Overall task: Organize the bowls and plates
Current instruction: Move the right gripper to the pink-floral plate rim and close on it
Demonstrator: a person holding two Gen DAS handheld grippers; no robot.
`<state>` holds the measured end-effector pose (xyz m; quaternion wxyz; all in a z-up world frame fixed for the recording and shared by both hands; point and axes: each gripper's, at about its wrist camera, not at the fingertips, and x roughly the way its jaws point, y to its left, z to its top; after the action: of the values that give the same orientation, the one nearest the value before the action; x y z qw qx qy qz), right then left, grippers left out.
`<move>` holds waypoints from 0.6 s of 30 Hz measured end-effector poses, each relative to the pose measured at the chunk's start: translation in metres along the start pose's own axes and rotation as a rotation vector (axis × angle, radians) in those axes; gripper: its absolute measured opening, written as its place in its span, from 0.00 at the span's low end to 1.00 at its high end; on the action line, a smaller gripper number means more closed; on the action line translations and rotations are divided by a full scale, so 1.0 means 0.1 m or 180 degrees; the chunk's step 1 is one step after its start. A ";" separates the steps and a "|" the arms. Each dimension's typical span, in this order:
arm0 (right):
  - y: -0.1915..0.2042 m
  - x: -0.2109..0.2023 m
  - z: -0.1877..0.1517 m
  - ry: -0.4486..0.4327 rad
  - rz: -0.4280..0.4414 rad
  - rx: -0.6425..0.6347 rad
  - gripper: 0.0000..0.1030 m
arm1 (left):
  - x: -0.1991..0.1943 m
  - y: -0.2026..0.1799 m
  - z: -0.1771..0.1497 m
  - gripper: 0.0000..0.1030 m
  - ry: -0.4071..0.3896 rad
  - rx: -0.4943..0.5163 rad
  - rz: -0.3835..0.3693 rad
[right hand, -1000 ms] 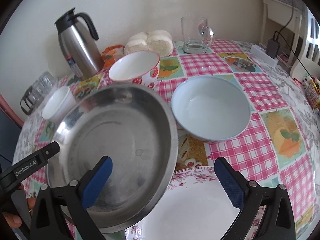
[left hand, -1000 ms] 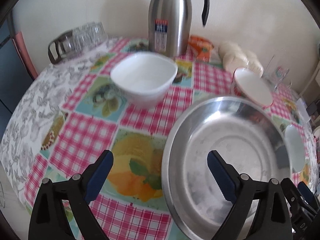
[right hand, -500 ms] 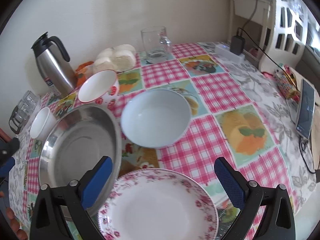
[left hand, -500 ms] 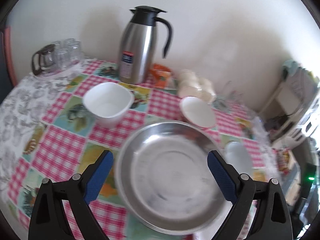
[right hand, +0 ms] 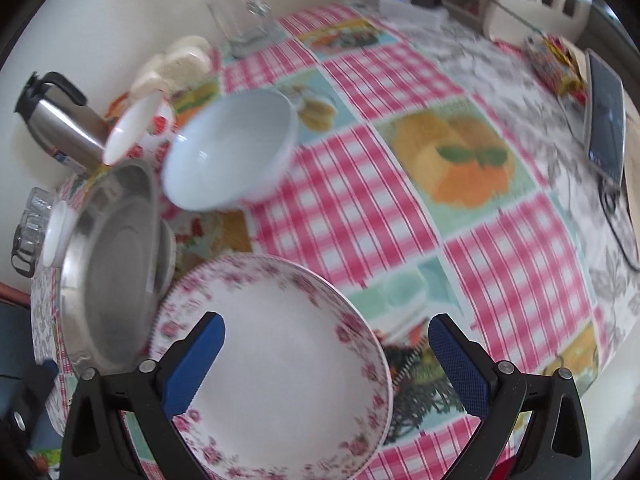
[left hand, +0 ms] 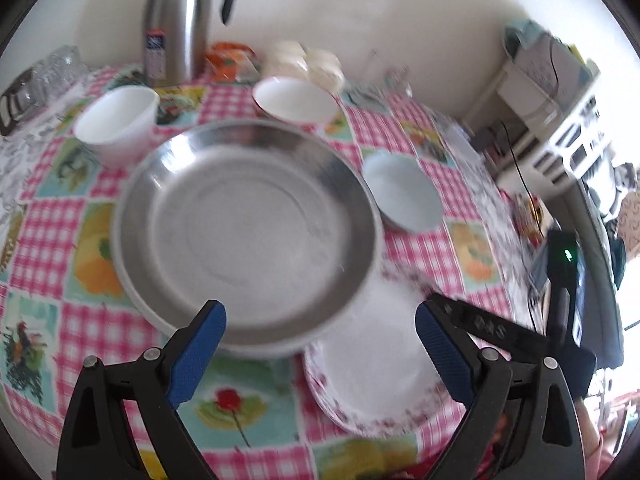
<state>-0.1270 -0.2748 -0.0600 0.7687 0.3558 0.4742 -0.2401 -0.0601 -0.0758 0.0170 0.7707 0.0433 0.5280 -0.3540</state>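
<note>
Steel pan (left hand: pixel 248 232): landmark, mid-table on the cloth (right hand: pixel 400 208); a white rim shows under its near edge, so it seems to sit on other ware, though I cannot tell what.
Floral plate (right hand: pixel 276 360): just right of the pan and nearer, its edge under the pan's rim.
Blue bowl (left hand: pixel 402 196): right of the pan, apart.
Red-rimmed bowl (left hand: pixel 296 100): behind the pan, loose.
White cup (left hand: pixel 116 124): behind-left of the pan, loose.
Left gripper (left hand: pixel 320 336): released, jaws wide, empty, at the pan's near edge.
Right gripper (right hand: pixel 326 356): spread wide over the plate, empty.
Progress: early, I judge; bowls unnested, plate unstacked.
</note>
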 end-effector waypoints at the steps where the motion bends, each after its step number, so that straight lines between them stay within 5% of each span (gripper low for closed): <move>1: -0.03 0.02 -0.01 0.0034 -0.0016 0.0034 1.00 | 0.02 -0.04 -0.04 0.94 0.0040 0.0026 -0.0032; 9: -0.16 0.11 -0.10 0.0178 -0.0043 0.0147 1.00 | 0.24 -0.16 -0.19 0.94 0.0399 0.0112 0.0118; 18: -0.12 0.22 -0.11 0.0288 -0.0055 0.0066 0.92 | 0.30 -0.25 -0.30 0.94 0.0527 0.0204 0.0208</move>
<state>-0.1317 -0.2742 -0.0872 0.7406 0.3701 0.5091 -0.2353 -0.0928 -0.0962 -0.0143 0.7338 0.1142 0.5767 -0.3406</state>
